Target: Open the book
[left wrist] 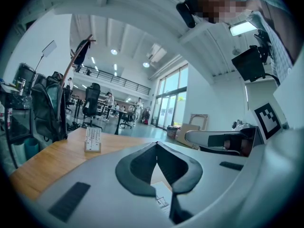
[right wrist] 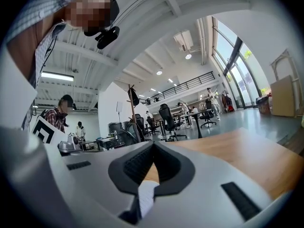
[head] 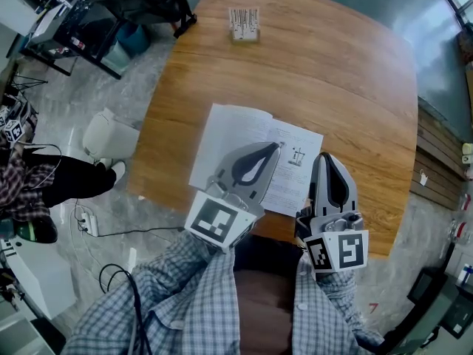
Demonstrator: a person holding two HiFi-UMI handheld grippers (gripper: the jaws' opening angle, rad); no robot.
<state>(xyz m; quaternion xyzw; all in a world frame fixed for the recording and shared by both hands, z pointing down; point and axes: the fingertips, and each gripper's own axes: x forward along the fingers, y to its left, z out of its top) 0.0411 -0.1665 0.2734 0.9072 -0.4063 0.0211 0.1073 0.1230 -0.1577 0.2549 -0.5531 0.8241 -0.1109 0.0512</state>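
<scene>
The book [head: 236, 128] lies open by the desk's [head: 355, 72] near edge. The left gripper [head: 276, 147] hovers over its right page and the right gripper [head: 324, 157] is at its right edge (both jaws closed tip to tip).

Rounded light-brown wooden desk [head: 332, 72], small clear stand holding white cards [head: 244, 24] near its far edge, grey marbled floor [head: 96, 87], white power strip [head: 87, 220] on the floor, black trouser leg of another person [head: 70, 177] at left, black office chairs [left wrist: 91, 101] far behind, tall windows [left wrist: 173, 96].
</scene>
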